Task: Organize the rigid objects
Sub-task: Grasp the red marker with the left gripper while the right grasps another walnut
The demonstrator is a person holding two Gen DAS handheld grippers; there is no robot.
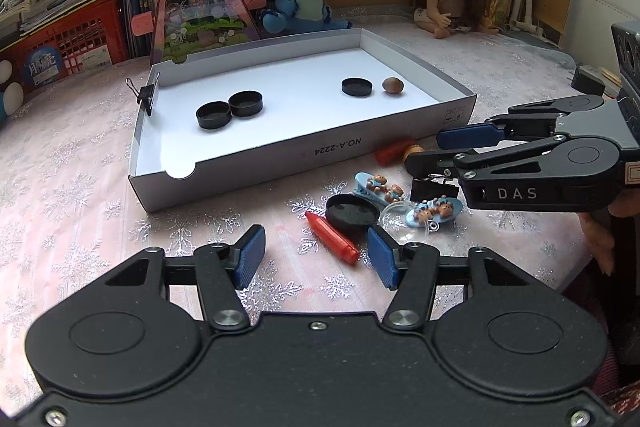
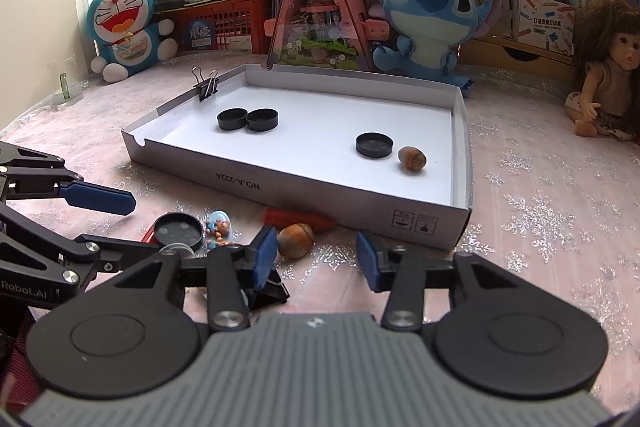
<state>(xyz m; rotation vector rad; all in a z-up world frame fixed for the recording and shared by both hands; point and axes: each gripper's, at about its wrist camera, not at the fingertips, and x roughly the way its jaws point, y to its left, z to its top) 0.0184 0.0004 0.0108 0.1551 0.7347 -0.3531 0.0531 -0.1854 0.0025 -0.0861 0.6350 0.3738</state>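
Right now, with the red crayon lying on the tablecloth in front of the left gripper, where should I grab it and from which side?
Grip the red crayon around its middle, coming down from above with the left gripper. It lies flat and slanted, so turn the gripper until its fingers cross the barrel. The black lid sits close against its far side, so stay nearer the blunt lower end, probably the clearer spot.

Four black caps (image 1: 213, 115), two hazelnuts (image 2: 412, 158), two red crayons (image 1: 332, 237), two bear clips (image 1: 378, 187).
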